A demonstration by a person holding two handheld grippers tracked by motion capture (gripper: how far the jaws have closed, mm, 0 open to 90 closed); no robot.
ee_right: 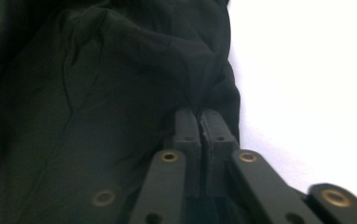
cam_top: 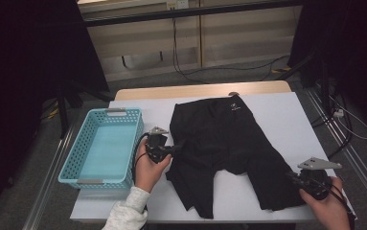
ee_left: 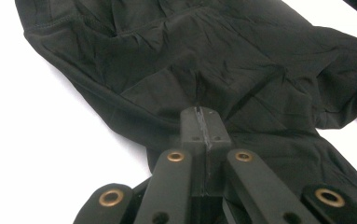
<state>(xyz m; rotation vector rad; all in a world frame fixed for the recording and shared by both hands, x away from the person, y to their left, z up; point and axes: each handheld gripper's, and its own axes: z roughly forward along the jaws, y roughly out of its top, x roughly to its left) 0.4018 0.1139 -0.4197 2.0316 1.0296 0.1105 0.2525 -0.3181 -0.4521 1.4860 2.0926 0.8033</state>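
The black shorts (cam_top: 229, 153) lie spread flat on the white desk (cam_top: 286, 115), waistband toward the far edge, the two legs reaching toward the near edge. The left gripper (cam_top: 175, 147) sits at the shorts' left side, about midway along the desk; in the left gripper view its jaws are pressed together on a fold of the cloth (ee_left: 204, 70), the fabric creasing away from the tips. The right gripper (cam_top: 292, 177) is at the hem of the right leg, near the desk's near right corner; in the right gripper view its jaws are closed at the cloth's edge (ee_right: 120, 93), with a thin slit between them, and whether cloth is pinched in there cannot be told. Left of the shorts, just beside the left hand (cam_top: 148, 167), a blue basket (cam_top: 80, 163) stands along the desk's left edge. The right hand (cam_top: 327, 203) rests at the near right corner. Nothing lies on the shorts themselves.
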